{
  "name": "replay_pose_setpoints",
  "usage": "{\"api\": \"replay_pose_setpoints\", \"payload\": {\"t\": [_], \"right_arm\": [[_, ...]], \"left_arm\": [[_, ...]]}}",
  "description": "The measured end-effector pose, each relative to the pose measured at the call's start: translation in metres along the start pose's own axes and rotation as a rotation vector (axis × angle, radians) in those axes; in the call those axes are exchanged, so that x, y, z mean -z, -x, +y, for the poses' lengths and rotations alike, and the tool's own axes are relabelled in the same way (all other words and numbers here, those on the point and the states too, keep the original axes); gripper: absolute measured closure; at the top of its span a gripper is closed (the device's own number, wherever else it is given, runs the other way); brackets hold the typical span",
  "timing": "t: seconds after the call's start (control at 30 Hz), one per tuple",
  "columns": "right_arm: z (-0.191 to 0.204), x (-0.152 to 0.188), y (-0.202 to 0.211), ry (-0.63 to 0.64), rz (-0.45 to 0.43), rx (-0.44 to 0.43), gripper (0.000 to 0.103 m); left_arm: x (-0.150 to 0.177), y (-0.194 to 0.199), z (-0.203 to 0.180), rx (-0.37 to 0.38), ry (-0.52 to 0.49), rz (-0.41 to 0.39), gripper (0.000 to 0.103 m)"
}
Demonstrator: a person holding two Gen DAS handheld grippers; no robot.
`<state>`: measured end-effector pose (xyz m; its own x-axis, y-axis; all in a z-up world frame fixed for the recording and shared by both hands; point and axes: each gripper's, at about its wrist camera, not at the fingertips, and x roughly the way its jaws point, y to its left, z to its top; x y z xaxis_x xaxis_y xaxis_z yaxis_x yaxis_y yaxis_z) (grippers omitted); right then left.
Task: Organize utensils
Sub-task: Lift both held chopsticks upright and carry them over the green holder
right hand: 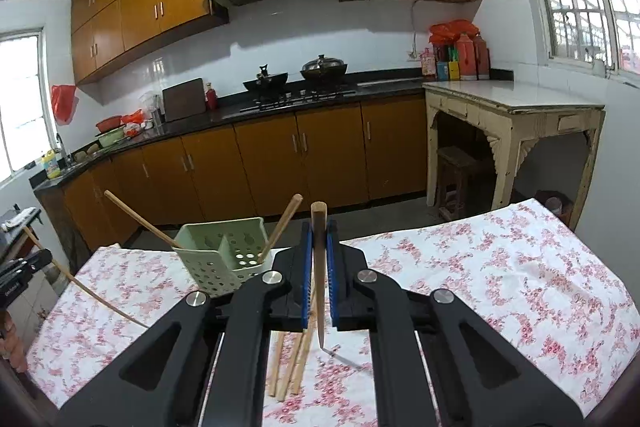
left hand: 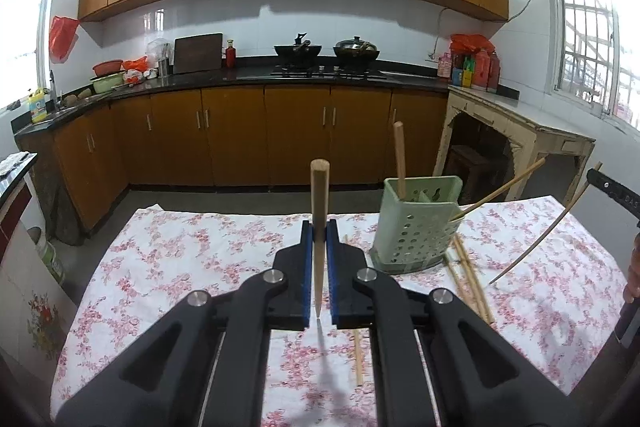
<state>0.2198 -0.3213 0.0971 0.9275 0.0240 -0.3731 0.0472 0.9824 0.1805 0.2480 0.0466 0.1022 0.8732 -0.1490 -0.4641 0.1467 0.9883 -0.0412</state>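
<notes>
Broadly, the table (left hand: 168,267) under its floral cloth spreads wide and bare on the left and near sides, with its far edge just behind the green holder (left hand: 416,227), which stands toward the far side, between the 2 hands. From the left gripper (left hand: 319,267) the holder lies ahead and to the right; from the right gripper (right hand: 319,267) it lies ahead and to the left (right hand: 224,255), and neither hand looks clearly nearer. Each gripper is clenched on 1 chopstick: the left chopstick (left hand: 319,195) and the right chopstick (right hand: 319,227) both stand near upright, thick end up, tip just clear of the cloth, so their long axes already match the holder's open top. 2 chopsticks already lean in the holder, 1 in each compartment (right hand: 282,227), so open room there is my guess for either drop. Loose chopsticks (left hand: 468,275) lie flat by the holder's base, long axis running near to far
</notes>
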Motion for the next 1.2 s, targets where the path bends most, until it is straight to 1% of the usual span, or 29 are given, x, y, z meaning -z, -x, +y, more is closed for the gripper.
{"api": "replay_pose_setpoints", "payload": {"t": [0.17,0.37,0.47,0.53,0.67,0.77,0.87,1.0,1.2], "right_arm": [[0.007,-0.023,0.012,-0.002,-0.008,-0.055,0.096],[0.023,-0.056,0.023,0.004,-0.026,-0.134,0.096],[0.030,-0.072,0.024,-0.002,-0.043,-0.167,0.096],[0.037,-0.084,0.023,0.006,-0.068,-0.171,0.096],[0.049,-0.100,0.013,0.022,-0.104,-0.170,0.096],[0.058,-0.106,-0.002,0.042,-0.113,-0.155,0.096],[0.061,-0.104,-0.019,0.052,-0.107,-0.144,0.096],[0.059,-0.097,-0.042,0.036,-0.079,-0.140,0.096],[0.060,-0.088,-0.057,0.037,-0.046,-0.140,0.096]], "left_arm": [[-0.016,0.014,-0.015,0.052,-0.016,-0.037,0.095],[-0.049,0.027,-0.047,0.139,-0.033,-0.089,0.095],[-0.064,0.029,-0.066,0.164,-0.056,-0.115,0.095],[-0.073,0.027,-0.077,0.172,-0.063,-0.130,0.095],[-0.096,0.016,-0.095,0.156,-0.067,-0.162,0.095],[-0.110,0.002,-0.101,0.139,-0.049,-0.167,0.095],[-0.123,-0.015,-0.102,0.120,-0.021,-0.178,0.095],[-0.138,-0.034,-0.102,0.099,0.027,-0.203,0.095],[-0.148,-0.051,-0.099,0.072,0.060,-0.221,0.095]]}}
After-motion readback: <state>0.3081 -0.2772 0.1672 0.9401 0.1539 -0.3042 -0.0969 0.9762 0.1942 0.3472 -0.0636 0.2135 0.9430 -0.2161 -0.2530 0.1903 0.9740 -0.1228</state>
